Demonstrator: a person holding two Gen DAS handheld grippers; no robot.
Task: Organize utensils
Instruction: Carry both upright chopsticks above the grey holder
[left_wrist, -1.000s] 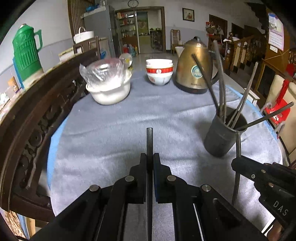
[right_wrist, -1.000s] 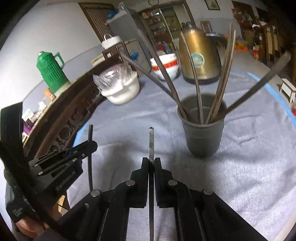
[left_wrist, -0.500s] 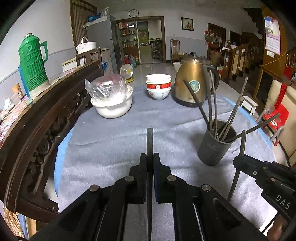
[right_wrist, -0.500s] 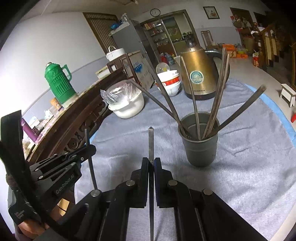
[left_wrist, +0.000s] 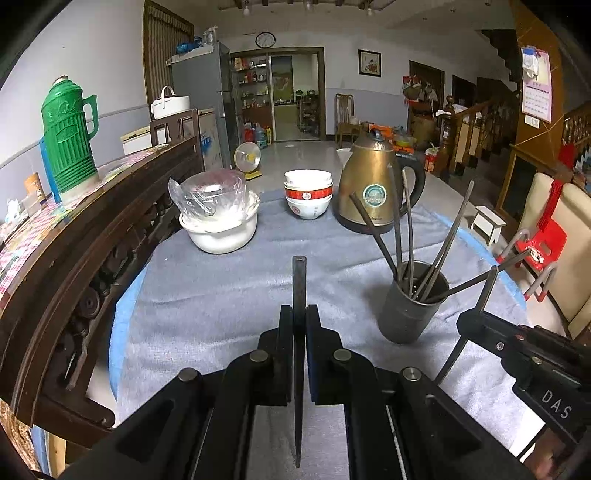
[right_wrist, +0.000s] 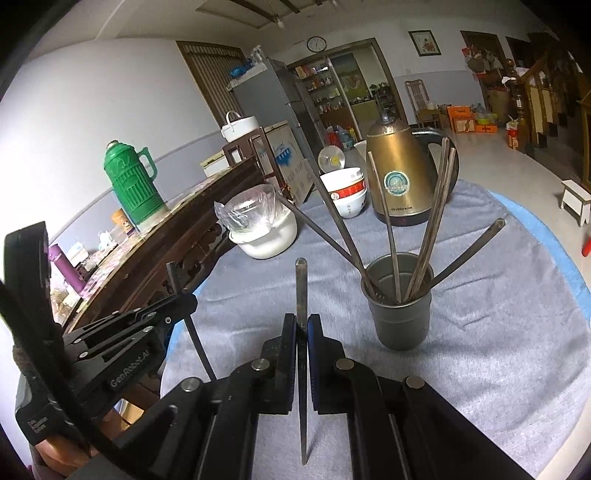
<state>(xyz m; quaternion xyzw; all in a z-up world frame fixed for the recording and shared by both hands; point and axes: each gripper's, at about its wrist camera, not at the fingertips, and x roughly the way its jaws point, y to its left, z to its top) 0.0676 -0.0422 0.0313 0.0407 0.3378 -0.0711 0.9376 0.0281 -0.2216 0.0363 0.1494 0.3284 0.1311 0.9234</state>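
1. The left gripper (left_wrist: 299, 317) is pinching one dark metal chopstick (left_wrist: 299, 295) between its pressed-together black jaws, thick end poking forward past the tips.
2. The right gripper (right_wrist: 302, 325) is clamping a second dark metal chopstick (right_wrist: 301, 291) the same way, jaws pressed together on it.
3. Both grippers are hanging above the grey cloth-covered round table (left_wrist: 229, 295), apart from the cup.
4. The dark grey cylindrical metal cup (right_wrist: 400, 314) is standing upright on the cloth, right of the left gripper, just ahead and right of the right one.
5. Several more dark chopsticks (right_wrist: 436, 218) are leaning fanned out inside that cup.
6. A brass-coloured electric kettle (left_wrist: 373, 188), stacked red-and-white bowls (left_wrist: 308, 195) and a white plastic-wrapped bowl (left_wrist: 219, 221) are sitting at the far side.
7. A green thermos jug (left_wrist: 68, 136) is standing on the dark wooden sideboard (left_wrist: 74, 236) to the left.
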